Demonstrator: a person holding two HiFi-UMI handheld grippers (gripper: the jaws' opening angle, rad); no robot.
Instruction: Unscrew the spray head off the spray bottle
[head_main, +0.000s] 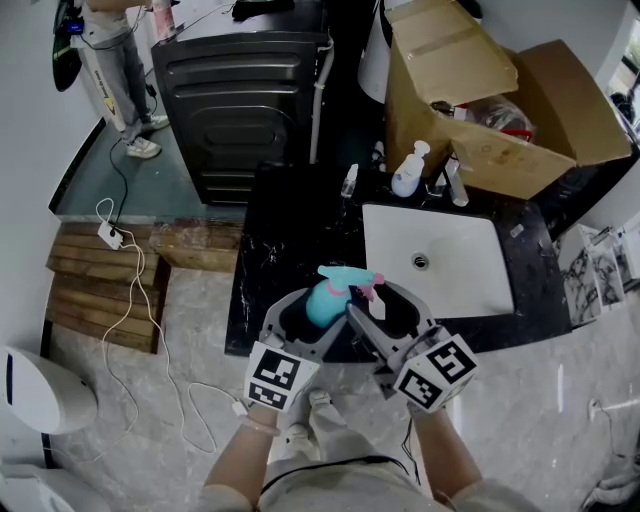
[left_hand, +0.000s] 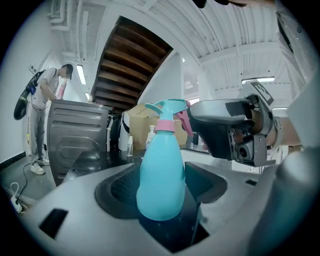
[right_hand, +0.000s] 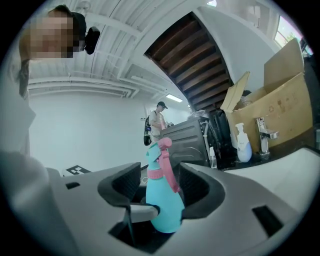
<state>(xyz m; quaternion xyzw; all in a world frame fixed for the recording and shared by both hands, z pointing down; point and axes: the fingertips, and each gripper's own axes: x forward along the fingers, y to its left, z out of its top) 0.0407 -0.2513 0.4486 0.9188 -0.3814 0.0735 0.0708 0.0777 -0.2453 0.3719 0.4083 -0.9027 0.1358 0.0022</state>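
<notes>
A teal spray bottle (head_main: 322, 302) with a pink collar and pink trigger (head_main: 368, 288) is held over the front edge of the black counter. My left gripper (head_main: 316, 320) is shut on the bottle's wide body (left_hand: 160, 175), a pad pressing on each side. My right gripper (head_main: 387, 308) is open around the top of the bottle. In the right gripper view the pink collar (right_hand: 155, 173) and the spray head (right_hand: 159, 150) stand between its pads with a gap on both sides. One grey finger of the left gripper (right_hand: 136, 212) crosses in front of the bottle there.
A white sink (head_main: 465, 235) is set in the black counter (head_main: 275, 250) to the right. Behind it stand a soap pump bottle (head_main: 408, 170), a faucet (head_main: 455, 182) and an open cardboard box (head_main: 480, 90). A black washing machine (head_main: 245, 100) and a person (head_main: 120, 70) are at the back left.
</notes>
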